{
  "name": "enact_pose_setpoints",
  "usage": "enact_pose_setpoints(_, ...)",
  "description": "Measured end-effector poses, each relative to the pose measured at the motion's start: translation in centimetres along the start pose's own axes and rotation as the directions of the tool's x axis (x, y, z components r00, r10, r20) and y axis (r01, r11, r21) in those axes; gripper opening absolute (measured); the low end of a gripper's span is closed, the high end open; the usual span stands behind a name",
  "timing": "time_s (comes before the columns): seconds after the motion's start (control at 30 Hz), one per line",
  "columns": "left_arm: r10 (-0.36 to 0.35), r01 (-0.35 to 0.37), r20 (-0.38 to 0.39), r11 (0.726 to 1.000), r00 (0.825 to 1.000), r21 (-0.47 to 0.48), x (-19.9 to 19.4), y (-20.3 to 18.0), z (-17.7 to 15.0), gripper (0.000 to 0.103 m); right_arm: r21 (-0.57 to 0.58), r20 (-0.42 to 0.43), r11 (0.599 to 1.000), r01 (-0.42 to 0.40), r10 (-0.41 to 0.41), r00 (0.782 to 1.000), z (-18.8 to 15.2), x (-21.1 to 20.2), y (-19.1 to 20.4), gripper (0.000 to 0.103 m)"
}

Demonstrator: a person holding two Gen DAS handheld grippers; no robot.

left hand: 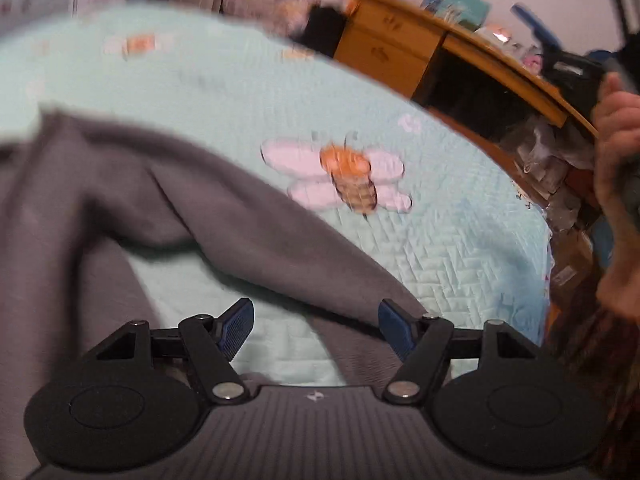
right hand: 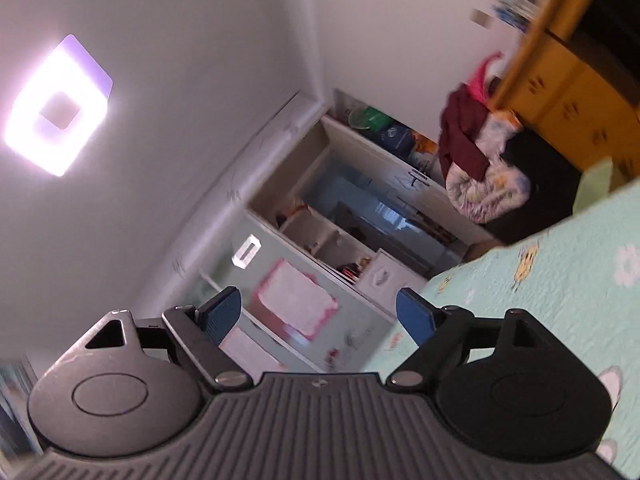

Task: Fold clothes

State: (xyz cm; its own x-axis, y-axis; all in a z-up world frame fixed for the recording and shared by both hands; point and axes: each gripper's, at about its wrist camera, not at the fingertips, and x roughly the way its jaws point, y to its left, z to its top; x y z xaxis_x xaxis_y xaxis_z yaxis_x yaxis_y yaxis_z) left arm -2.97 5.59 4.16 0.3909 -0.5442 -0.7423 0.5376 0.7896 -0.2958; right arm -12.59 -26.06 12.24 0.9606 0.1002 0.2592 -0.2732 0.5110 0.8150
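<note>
A grey garment [left hand: 200,208] is seen rumpled on the bed [left hand: 440,248]; both grippers' jaws are spread, nothing pinched; an edge needs grasping.

No text, brand, number or sign can be read in either view. The only mark is a small pale emblem moulded on the ribbed grey gripper body [left hand: 316,397], seen in both wrist views, and it is too small to make out; everything farther off is blurred.
</note>
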Motion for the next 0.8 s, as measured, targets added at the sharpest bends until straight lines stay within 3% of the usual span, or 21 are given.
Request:
enact_pose_setpoints(0.07, 0.02, -0.022, -0.014, 0.996, 1.0, -0.089, 1.8, 0.8, 0.4, 0.072, 0.029, -0.033, 1.0, -0.01, 0.011, 0.999, -0.3, 0.9, -0.5, 0.084)
enact_pose_setpoints(0.2, -0.02, 0.042, 0.082, 0.961, 0.996, -0.273, 3.4, 3.7, 1.5, 0.068, 0.042, -0.139, 0.999, -0.026, 0.032, 0.99, -1.6, 3.8, -0.8, 0.084)
enact_pose_setpoints(0.23, -0.028, 0.061, 0.111, 0.949, 0.993, -0.309, 3.8, 4.4, 1.8, 0.059, 0.045, -0.165, 0.999, -0.03, 0.037, 0.986, -1.9, 4.5, -0.9, 0.084)
enact_pose_setpoints(0.27, -0.029, 0.072, 0.131, 0.939, 0.991, -0.338, 4.3, 5.1, 2.4, 0.026, 0.042, -0.187, 0.999, -0.03, 0.037, 0.982, -2.2, 5.1, -1.0, 0.084)
enact_pose_setpoints(0.3, -0.028, 0.081, 0.148, 0.928, 0.989, -0.364, 4.8, 5.8, 3.0, 0.009, 0.022, -0.197, 1.0, -0.018, 0.022, 0.98, -2.6, 5.7, -0.9, 0.084)
enact_pose_setpoints(0.37, -0.014, 0.092, 0.206, 0.922, 0.979, -0.377, 4.8, 6.6, 5.4, 0.003, -0.009, -0.226, 1.0, 0.012, -0.014, 0.974, -3.4, 6.9, -1.0, 0.084)
enact_pose_setpoints(0.43, 0.024, 0.083, 0.29, 0.933, 0.957, -0.351, 4.0, 6.9, 8.3, 0.003, -0.032, -0.26, 0.999, 0.03, -0.037, 0.965, -4.3, 7.9, -1.0, 0.084)
enact_pose_setpoints(0.5, 0.073, 0.025, 0.399, 0.972, 0.914, -0.236, 3.0, 6.5, 12.0, 0.003, -0.052, -0.296, 0.998, 0.041, -0.054, 0.954, -5.4, 8.8, -0.8, 0.084)
enact_pose_setpoints(0.53, 0.054, 0.02, 0.407, 0.984, 0.912, -0.176, 3.0, 6.6, 13.9, 0.009, -0.062, -0.313, 0.997, 0.046, -0.063, 0.948, -5.9, 9.3, -0.7, 0.084)
enact_pose_setpoints(0.63, -0.008, 0.058, 0.266, 0.982, 0.964, -0.18, 4.3, 8.3, 17.7, 0.06, -0.1, -0.364, 0.993, 0.059, -0.092, 0.927, -7.5, 10.6, -0.4, 0.084)
enact_pose_setpoints(0.7, 0.004, 0.046, 0.246, 0.979, 0.969, -0.2, 3.5, 9.0, 17.5, 0.063, -0.16, -0.398, 0.986, 0.054, -0.114, 0.91, -8.7, 11.5, 0.2, 0.084)
enact_pose_setpoints(0.8, 0.087, -0.03, 0.317, 0.983, 0.944, -0.182, -0.8, 10.2, 14.6, 0.064, -0.249, -0.464, 0.968, 0.032, -0.148, 0.874, -10.9, 12.8, 0.8, 0.084)
